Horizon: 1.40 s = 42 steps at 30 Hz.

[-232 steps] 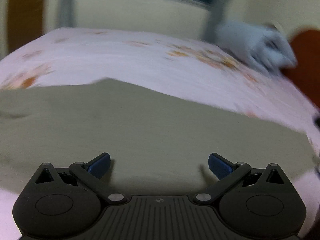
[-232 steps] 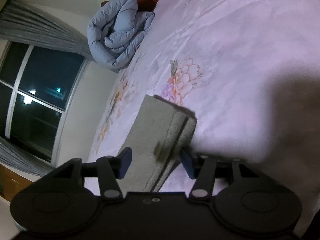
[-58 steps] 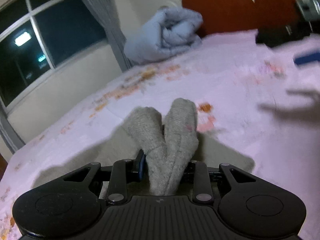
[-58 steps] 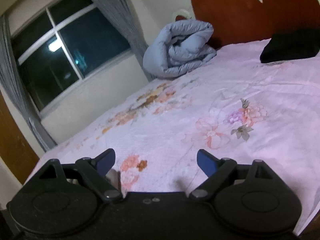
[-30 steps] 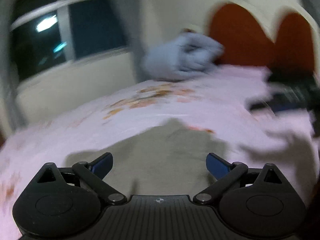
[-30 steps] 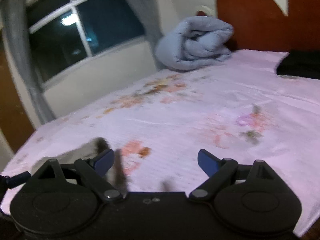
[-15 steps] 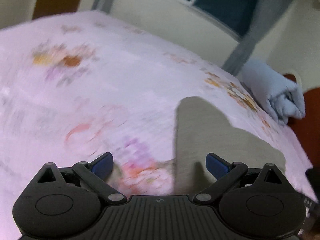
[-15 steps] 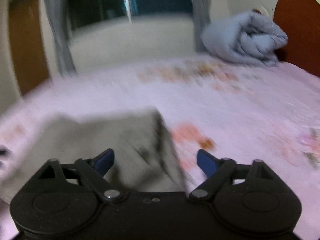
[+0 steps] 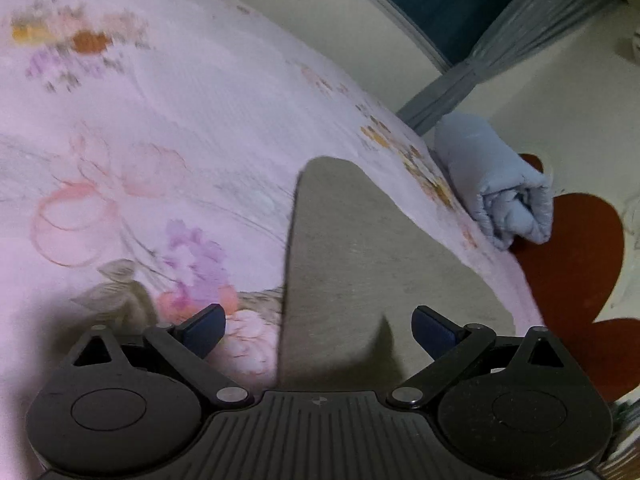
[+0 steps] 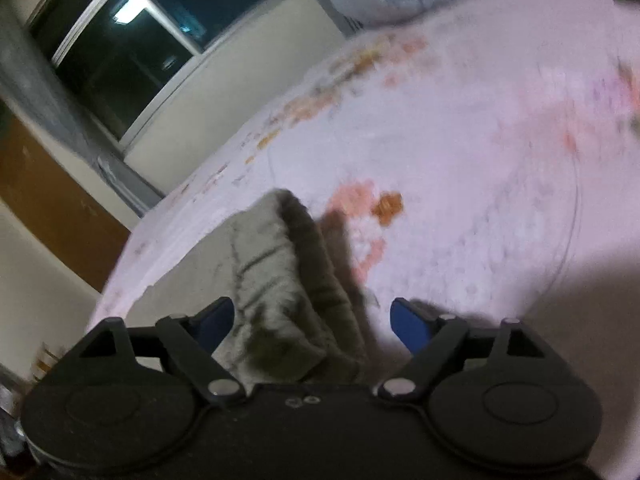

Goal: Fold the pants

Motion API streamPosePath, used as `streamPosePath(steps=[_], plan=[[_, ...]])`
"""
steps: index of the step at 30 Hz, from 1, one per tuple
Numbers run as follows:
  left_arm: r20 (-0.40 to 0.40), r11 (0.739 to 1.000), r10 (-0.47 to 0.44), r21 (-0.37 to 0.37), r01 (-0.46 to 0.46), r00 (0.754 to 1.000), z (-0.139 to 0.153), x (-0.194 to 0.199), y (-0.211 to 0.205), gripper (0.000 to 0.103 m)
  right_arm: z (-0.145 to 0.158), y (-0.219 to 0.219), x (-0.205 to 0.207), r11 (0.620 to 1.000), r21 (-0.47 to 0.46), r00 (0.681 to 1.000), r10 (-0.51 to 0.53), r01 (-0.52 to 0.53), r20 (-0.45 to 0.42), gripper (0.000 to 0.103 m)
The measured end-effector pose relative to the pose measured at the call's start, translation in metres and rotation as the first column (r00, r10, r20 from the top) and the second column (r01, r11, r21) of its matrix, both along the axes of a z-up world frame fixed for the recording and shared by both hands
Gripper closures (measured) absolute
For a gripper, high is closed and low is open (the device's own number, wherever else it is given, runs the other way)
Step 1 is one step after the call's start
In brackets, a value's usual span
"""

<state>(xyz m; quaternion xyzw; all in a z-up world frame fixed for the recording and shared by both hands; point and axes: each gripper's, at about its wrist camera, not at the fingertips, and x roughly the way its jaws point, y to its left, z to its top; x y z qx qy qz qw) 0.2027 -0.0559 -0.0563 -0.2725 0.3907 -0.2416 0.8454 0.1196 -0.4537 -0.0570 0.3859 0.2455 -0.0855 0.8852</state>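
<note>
Nearest the right wrist camera, the right tool (image 10: 310,322) has its jaws wide apart after closing slightly, with a bunched, thick end of the grey-green pants (image 10: 280,280) between the blue pads, neither visibly pressing it. The left tool (image 9: 320,326) is likewise apart over a flat panel of the pants (image 9: 360,256) on the floral pink bedsheet (image 9: 180,120). Farther off lie a rolled pale-blue duvet (image 9: 496,192) and red headboard (image 9: 576,248); no writing is readable.
</note>
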Motion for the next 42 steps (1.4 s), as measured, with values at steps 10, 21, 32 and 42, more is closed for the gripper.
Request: streamPosePath(steps=[10,21,32,42], plan=[[-0.009,1.0,-0.024,0.005,0.024,1.0,-0.009,0.005,-0.031,0.024,-0.017,0.002,0.005,0.973,0.178,0.988,0.142,-0.149,0.051,0.025],[-0.046,0.997,-0.072,0.011,0.073,0.996,-0.012,0.014,-0.052,0.042,-0.014,0.012,0.027,0.945,0.203,0.967,0.246,-0.255,0.068,0.008],[-0.011,0.996,-0.085,0.003,0.085,0.996,-0.006,0.01,-0.052,0.078,-0.003,0.016,0.035,0.944,0.111,0.948,0.317,-0.311,-0.034,0.055],[0.149,0.997,-0.075,-0.019,0.079,0.986,0.044,0.001,-0.042,0.081,0.052,0.023,0.029,0.923,-0.007,0.919,0.384,-0.385,0.091,0.065]])
